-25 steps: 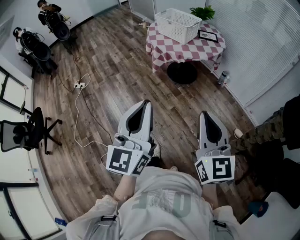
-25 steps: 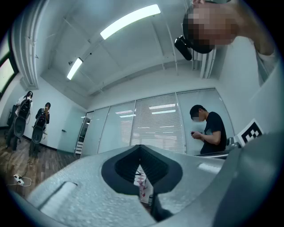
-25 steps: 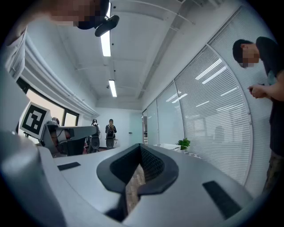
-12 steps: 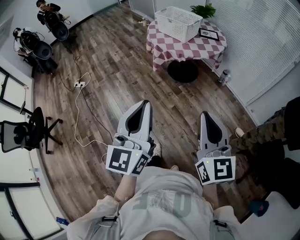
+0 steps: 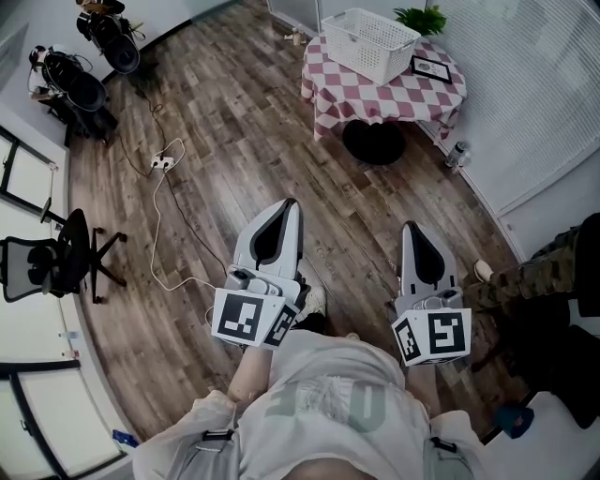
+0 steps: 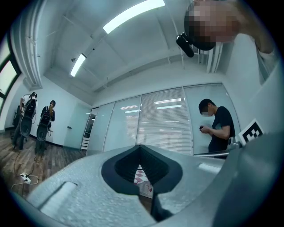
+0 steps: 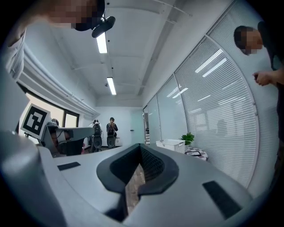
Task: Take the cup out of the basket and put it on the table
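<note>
Left gripper (image 5: pixel 292 202) and right gripper (image 5: pixel 413 225): jaws closed together, nothing held. White basket (image 5: pixel 380 42) stands on the checked table (image 5: pixel 375 89), far right; cup not discernible in any view. Head view alone shows the office chair (image 5: pixel 56 267), left edge. Bare wood floor (image 5: pixel 244 112) lies open between grippers and table; power strip (image 5: pixel 161 161) far left.

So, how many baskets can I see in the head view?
1. The white basket stands on the checked table, near the plant and the picture frame. No other shows; one may lie out of view.
</note>
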`<action>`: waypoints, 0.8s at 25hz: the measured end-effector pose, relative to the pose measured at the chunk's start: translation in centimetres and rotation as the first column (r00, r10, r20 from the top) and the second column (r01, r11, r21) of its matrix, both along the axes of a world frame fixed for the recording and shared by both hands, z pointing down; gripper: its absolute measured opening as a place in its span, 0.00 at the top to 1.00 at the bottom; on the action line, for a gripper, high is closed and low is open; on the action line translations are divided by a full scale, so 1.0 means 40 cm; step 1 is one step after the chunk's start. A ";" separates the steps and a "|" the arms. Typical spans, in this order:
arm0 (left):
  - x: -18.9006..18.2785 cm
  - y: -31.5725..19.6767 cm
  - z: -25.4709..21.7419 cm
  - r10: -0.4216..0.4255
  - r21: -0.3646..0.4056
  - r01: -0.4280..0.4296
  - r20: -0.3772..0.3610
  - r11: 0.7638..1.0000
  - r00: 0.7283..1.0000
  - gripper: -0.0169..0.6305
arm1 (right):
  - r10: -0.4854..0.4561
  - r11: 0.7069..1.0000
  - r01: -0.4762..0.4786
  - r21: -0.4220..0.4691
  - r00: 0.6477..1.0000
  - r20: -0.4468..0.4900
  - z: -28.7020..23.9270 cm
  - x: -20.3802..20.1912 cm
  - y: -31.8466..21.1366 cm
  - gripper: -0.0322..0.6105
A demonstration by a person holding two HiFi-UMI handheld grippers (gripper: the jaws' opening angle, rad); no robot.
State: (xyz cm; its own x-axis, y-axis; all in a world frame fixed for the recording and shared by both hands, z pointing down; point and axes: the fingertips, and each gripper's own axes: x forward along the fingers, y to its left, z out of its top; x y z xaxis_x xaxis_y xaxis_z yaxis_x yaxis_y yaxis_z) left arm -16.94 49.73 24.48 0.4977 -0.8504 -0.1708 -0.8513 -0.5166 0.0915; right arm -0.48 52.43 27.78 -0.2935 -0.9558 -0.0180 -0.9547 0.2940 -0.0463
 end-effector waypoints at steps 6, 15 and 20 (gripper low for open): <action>-0.081 -0.116 -0.013 -0.013 0.023 0.014 -0.009 1.000 1.000 0.97 | 0.014 0.999 -0.013 0.036 1.000 -0.027 -0.027 -0.048 -0.101 0.94; -0.197 -0.230 -0.009 -0.001 0.007 0.001 -0.060 1.000 0.998 0.97 | 0.074 0.997 -0.075 -0.017 0.997 -0.037 -0.001 -0.126 -0.165 0.94; -0.222 -0.287 0.019 -0.004 -0.024 0.002 -0.089 1.000 0.996 0.97 | 0.079 0.995 -0.083 -0.053 0.994 -0.072 0.017 -0.137 -0.212 0.94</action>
